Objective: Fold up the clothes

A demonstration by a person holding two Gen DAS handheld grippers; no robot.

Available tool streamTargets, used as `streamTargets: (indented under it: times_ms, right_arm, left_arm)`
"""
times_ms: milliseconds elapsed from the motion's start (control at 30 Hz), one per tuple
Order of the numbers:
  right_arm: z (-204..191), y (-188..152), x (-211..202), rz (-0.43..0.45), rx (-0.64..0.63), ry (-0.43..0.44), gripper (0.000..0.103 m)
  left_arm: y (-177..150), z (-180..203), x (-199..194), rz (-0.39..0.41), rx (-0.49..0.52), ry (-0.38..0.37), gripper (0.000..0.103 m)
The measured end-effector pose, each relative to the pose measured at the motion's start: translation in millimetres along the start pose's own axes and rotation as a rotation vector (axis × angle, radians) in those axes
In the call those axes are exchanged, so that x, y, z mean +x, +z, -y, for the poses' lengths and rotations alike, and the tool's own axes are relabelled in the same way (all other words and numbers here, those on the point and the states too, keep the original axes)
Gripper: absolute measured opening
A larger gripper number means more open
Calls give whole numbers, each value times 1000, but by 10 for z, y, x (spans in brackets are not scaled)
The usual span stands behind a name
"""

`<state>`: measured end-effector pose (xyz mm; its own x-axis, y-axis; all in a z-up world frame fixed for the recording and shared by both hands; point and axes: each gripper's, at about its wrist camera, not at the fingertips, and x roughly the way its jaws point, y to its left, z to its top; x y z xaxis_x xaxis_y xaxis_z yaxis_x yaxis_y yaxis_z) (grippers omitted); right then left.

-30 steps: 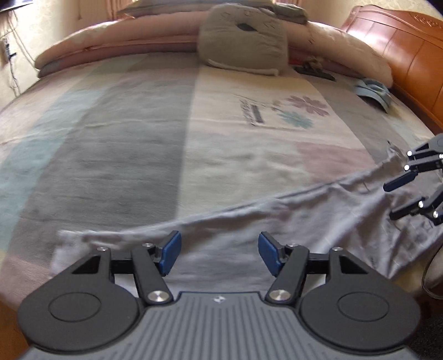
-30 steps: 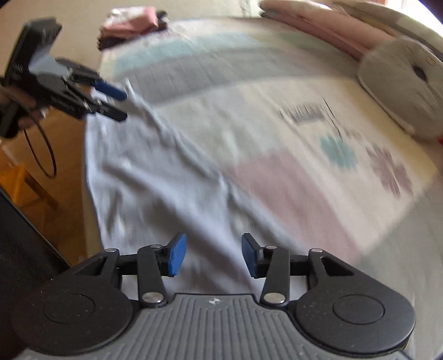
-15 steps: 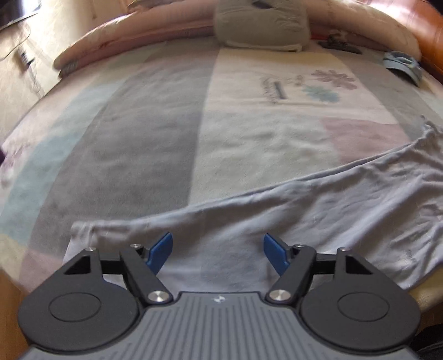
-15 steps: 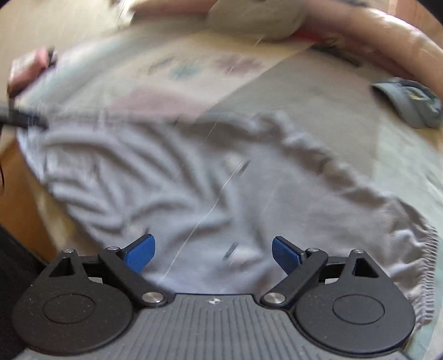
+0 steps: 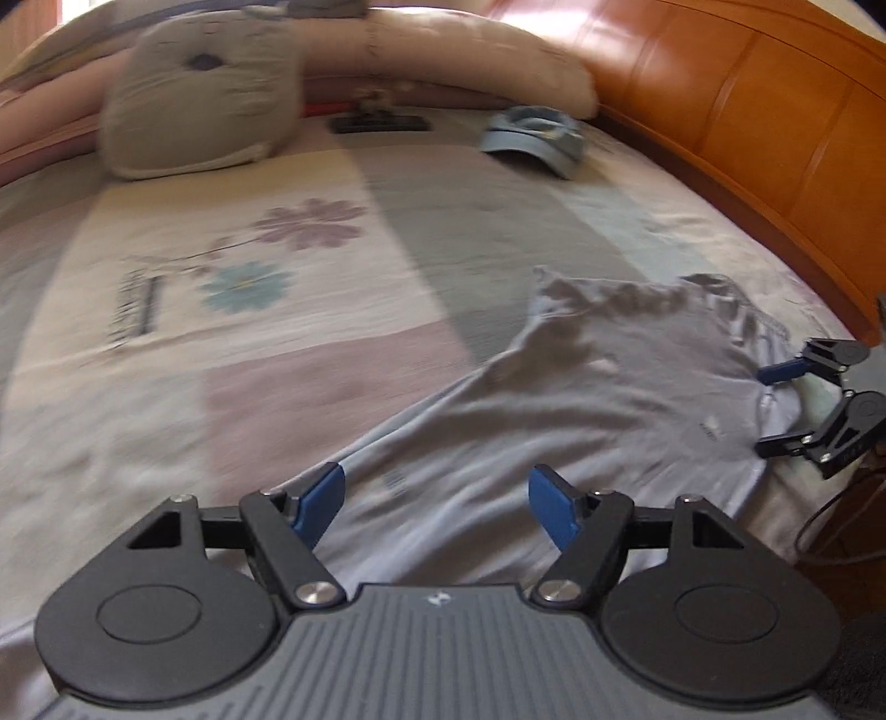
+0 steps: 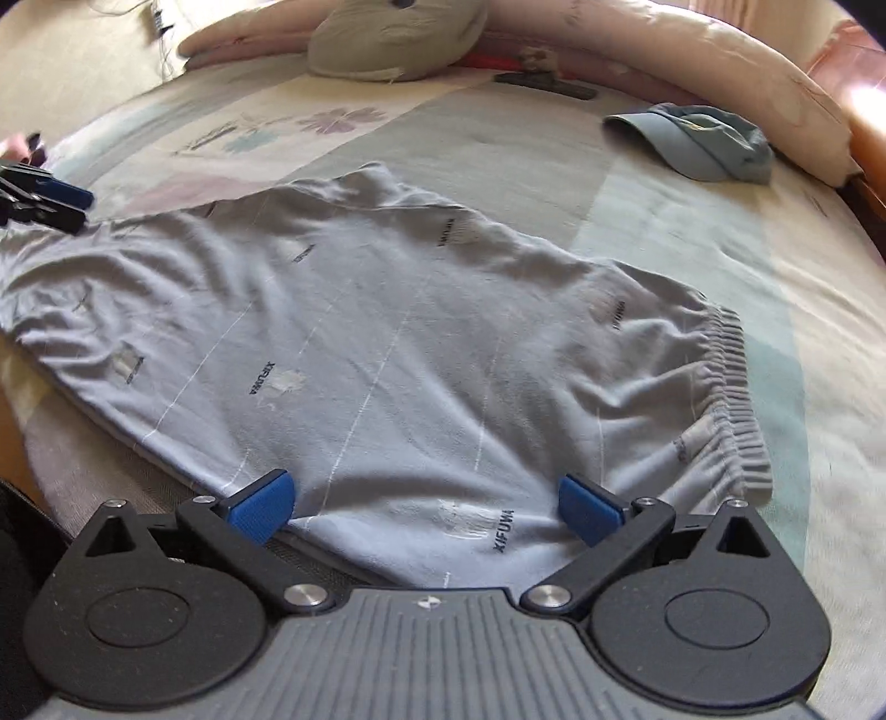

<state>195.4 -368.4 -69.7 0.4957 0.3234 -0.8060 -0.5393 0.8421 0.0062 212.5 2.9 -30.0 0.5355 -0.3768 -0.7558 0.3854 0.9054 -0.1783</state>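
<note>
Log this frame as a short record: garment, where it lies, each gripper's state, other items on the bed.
garment: grey pants, spread flat, elastic waistband at right
surface: patchwork bedspread
left gripper: open, nothing pinched, over the pants
right gripper: jaws opening, wide, pants beneath but not gripped
other items: blue cap, grey cushion, long pink pillow

Each gripper has blue pads, black linkages, silver screws, ribbed grey body

Sunlit bed under striped floral cover; orange wooden headboard; long pink bolster alongside
</note>
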Motion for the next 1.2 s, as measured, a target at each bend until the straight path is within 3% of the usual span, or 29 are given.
streamTargets:
  times_ms: [100, 200, 333, 533, 600, 633, 700, 867, 1000, 1100, 1200]
  right_arm:
    - [-60, -54, 25, 32, -23, -29, 103]
    - [-31, -114, -4, 68, -6, -21, 103]
    - [-37, -157, -16, 101, -3, -28, 103]
    - [-52, -193, -17, 131, 4, -37, 103]
    - [-50, -213, -19, 142, 2, -36, 103]
    - [-48, -228, -25, 147, 0, -36, 103]
    - [-52, -248, -54, 144, 0, -39, 103]
    - [-116, -185, -185, 67, -19, -56, 103]
    - [-310, 97, -239, 147, -49, 27, 103]
    - [-585, 363, -25, 159, -50, 114, 103]
    - [-966, 575, 272, 134, -108, 128, 103]
  left_arm:
    - [74, 96, 326, -52, -38, -76, 73]
    - [94, 38, 495, -34, -52, 26, 68]
    - [261, 87, 469, -32, -79, 56, 68]
    - [358, 419, 522, -50, 14, -96, 73]
    - [362, 447, 610, -65, 23, -57, 73]
    - [367, 454, 652, -71, 25, -30, 67]
    - [376, 467, 735, -83, 27, 25, 69]
    - [406, 474, 420, -56, 67, 25, 73]
    - [318, 351, 141, -61, 75, 109, 73]
    - [200, 185, -36, -85, 55, 203, 73]
    - [26, 2, -216, -102, 23, 274, 74]
